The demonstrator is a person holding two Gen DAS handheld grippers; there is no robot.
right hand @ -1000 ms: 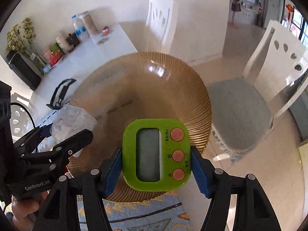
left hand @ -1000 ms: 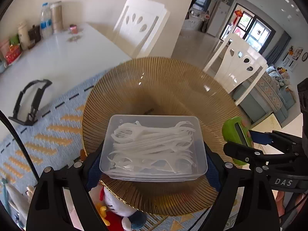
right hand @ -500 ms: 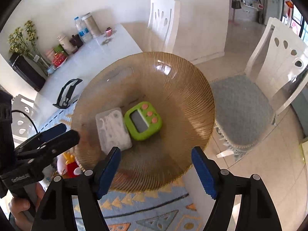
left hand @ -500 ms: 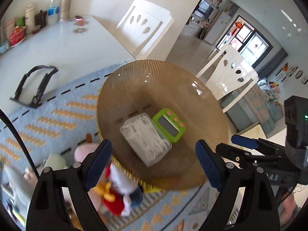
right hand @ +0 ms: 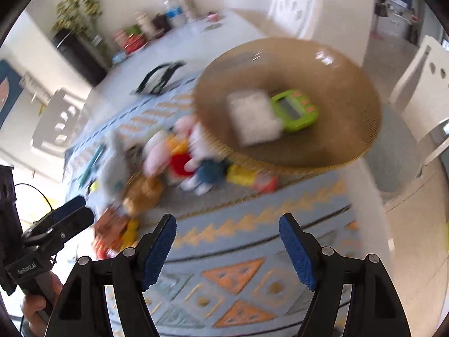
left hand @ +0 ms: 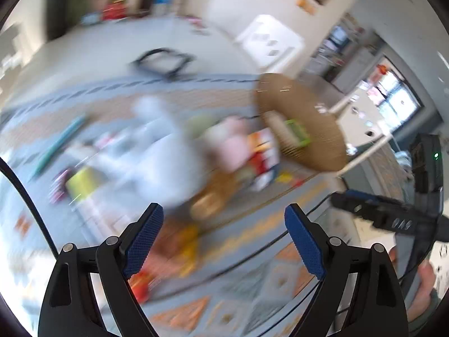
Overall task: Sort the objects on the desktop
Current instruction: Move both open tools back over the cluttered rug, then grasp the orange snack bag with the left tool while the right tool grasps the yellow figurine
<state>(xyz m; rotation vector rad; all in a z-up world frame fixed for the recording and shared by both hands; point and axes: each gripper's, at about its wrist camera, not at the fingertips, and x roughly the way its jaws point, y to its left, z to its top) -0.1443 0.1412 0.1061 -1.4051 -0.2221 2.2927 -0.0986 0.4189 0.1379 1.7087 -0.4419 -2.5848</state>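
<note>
White tabletop (right hand: 179, 50) runs back toward a wall, its near part covered by a blue patterned mat (right hand: 252, 224) with orange and yellow triangles; both views are smeared with blur.

From the left wrist view, a loose heap of toys (left hand: 174, 151) sprawls across the mat, too blurred to count or name piece by piece, though white, pink, yellow and red shapes show. Right of the heap stands one brown ribbed bowl (left hand: 300, 123), and only a green edge of its contents can be made out here. The left gripper (left hand: 224, 233) hangs above the mat with its blue pads set wide apart and nothing between them; the bowl lies well beyond it and to its right.

From the right wrist view, the same heap reads as soft toys (right hand: 179, 154), a white and pink one in red and blue among them, with a tan one (right hand: 143, 193) nearer the camera. The bowl (right hand: 350, 140) holds two things: one clear plastic box (right hand: 252, 118) with white contents on the left, and one green timer (right hand: 294, 109) with three orange buttons touching its right side. The right gripper (right hand: 227, 247) is empty, its jaws having just spread wider; the bowl sits well ahead of it, slightly to its right. Two white chairs (right hand: 294, 8) stand behind the table.
</note>
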